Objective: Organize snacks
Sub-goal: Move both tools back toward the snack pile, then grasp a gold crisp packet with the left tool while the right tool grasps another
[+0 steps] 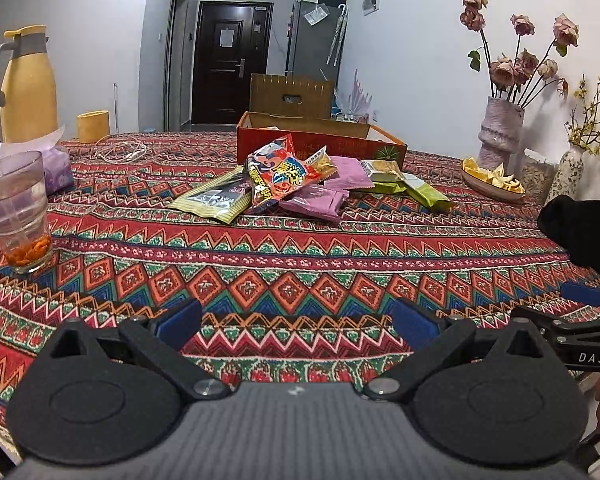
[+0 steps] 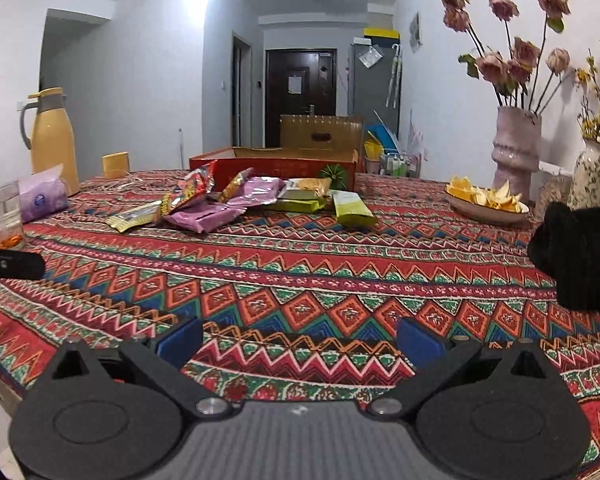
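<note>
A pile of snack packets lies mid-table: a red printed bag, purple packets, green packets and a yellow-grey packet. Behind them stands an open red cardboard box. My left gripper is open and empty over the near tablecloth, well short of the pile. My right gripper is open and empty too, at the near edge. The right gripper's side shows at the right edge of the left wrist view.
A glass with a straw, a purple tissue pack, a yellow jug and a yellow cup stand at left. A plate of peels and flower vases stand at right.
</note>
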`<state>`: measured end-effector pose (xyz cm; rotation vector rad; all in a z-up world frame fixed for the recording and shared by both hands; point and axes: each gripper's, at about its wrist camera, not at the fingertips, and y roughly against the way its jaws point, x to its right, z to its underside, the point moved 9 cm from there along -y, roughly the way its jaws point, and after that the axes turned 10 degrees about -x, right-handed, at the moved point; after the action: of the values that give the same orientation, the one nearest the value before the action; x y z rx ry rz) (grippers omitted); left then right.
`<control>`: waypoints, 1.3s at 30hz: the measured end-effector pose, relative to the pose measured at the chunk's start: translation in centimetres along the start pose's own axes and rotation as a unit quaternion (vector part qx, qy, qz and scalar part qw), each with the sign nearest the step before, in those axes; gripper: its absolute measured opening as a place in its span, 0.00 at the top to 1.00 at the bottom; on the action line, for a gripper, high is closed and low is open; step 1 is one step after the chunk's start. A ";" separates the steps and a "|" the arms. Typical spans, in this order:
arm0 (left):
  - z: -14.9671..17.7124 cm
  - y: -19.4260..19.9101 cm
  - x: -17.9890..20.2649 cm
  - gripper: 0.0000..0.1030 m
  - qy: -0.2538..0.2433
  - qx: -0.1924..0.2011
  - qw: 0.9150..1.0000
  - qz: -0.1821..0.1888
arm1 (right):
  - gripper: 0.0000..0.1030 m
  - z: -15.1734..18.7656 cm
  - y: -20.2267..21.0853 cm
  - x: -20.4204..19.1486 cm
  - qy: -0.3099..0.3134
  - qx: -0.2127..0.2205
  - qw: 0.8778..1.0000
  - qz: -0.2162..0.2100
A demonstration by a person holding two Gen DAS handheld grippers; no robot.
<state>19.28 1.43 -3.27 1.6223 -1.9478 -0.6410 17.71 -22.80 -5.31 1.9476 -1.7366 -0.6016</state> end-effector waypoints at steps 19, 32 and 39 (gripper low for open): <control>-7.0 -5.2 1.4 0.00 -0.007 -0.007 1.000 0.026 | 0.01 -4.7 -4.8 2.9 -0.029 -0.018 0.999 -0.015; -18.1 -14.9 5.5 0.38 -0.048 -0.004 0.996 0.070 | 0.19 -17.1 -11.8 5.6 -0.013 -0.001 0.999 -0.040; -21.8 -24.4 5.8 0.37 -0.057 -0.027 0.998 0.025 | 0.26 -22.2 -20.1 3.1 0.007 -0.026 0.997 -0.076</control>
<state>50.80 -9.02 -2.32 1.5284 -2.0274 -0.7747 47.31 -22.79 0.24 2.0543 -1.5583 -0.6776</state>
